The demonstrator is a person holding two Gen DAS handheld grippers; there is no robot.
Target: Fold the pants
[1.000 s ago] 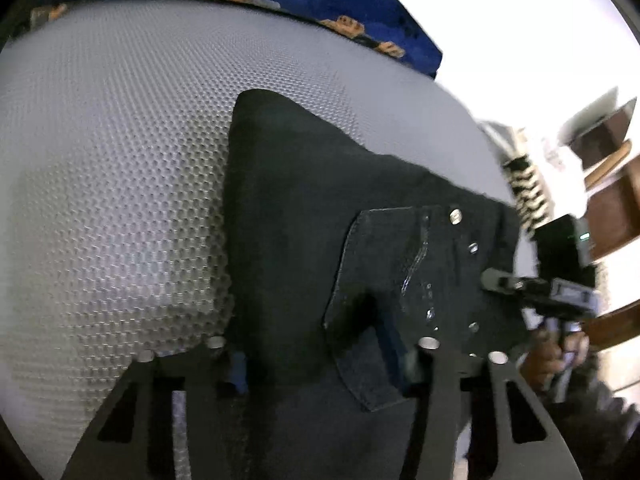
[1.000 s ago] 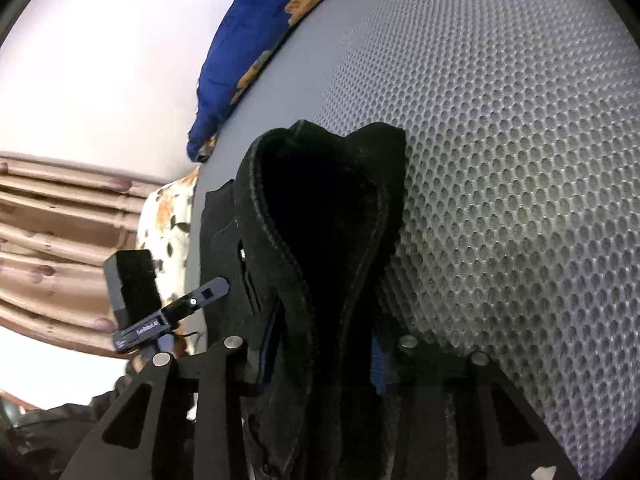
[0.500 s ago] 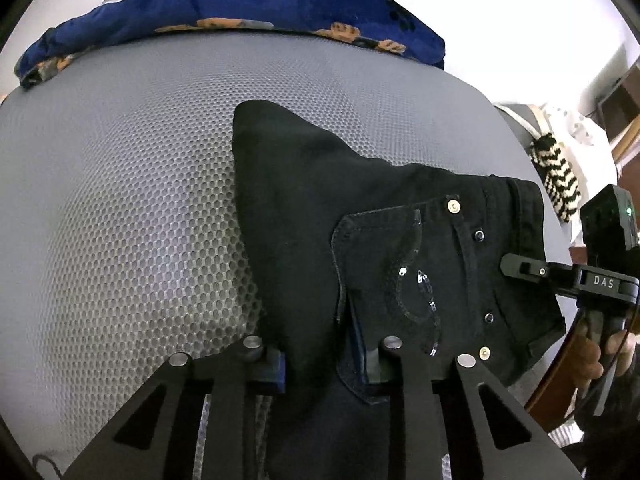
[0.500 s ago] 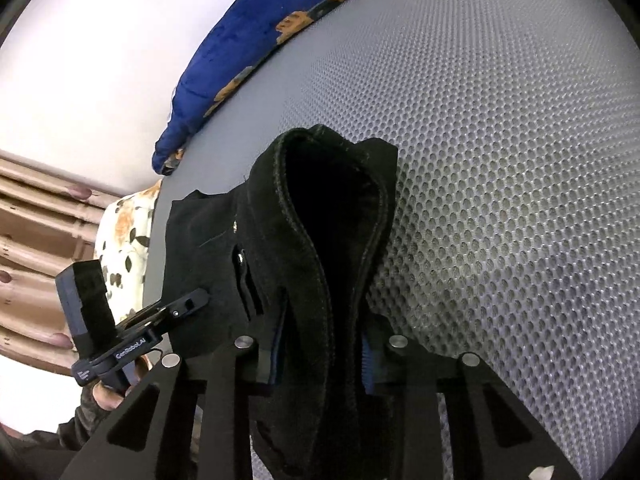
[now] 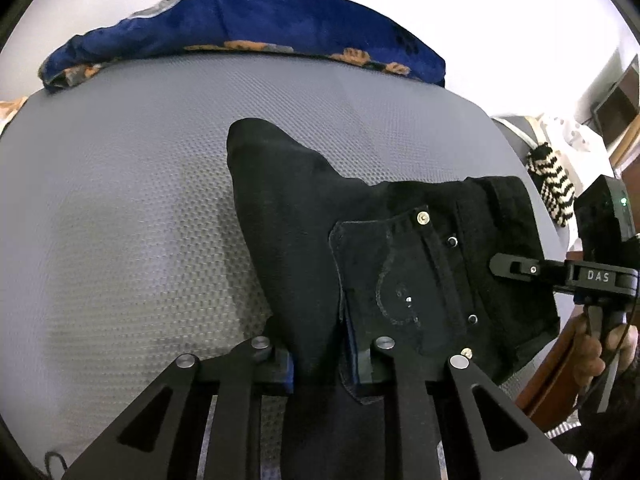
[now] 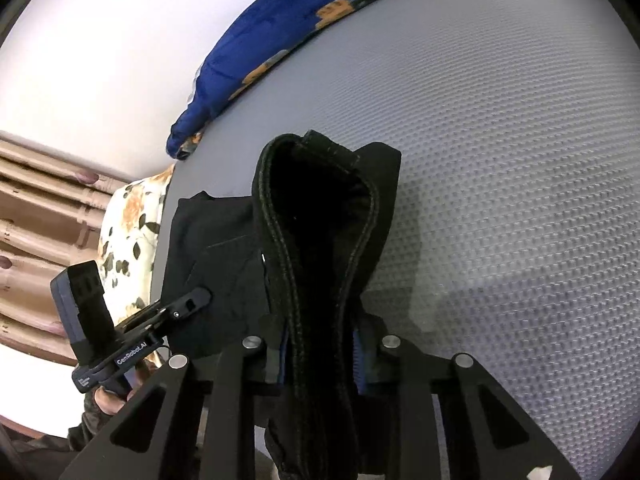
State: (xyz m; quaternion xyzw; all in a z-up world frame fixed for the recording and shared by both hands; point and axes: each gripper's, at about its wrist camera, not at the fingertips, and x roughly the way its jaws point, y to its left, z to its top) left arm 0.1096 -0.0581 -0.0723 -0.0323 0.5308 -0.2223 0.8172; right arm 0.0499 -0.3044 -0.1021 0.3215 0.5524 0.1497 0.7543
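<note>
Left wrist: pants (image 5: 360,264) run away from clamped tongs (image 5: 320,360); waistband rightward.

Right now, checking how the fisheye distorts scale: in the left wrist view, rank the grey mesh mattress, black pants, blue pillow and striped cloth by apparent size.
1. grey mesh mattress
2. black pants, inflated by nearness to the camera
3. blue pillow, though farther away, so its real size is unsure
4. striped cloth

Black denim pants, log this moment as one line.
task: fold pants | left gripper: shut on black denim pants | right gripper: shut on waistband | surface: grey mesh mattress
</note>
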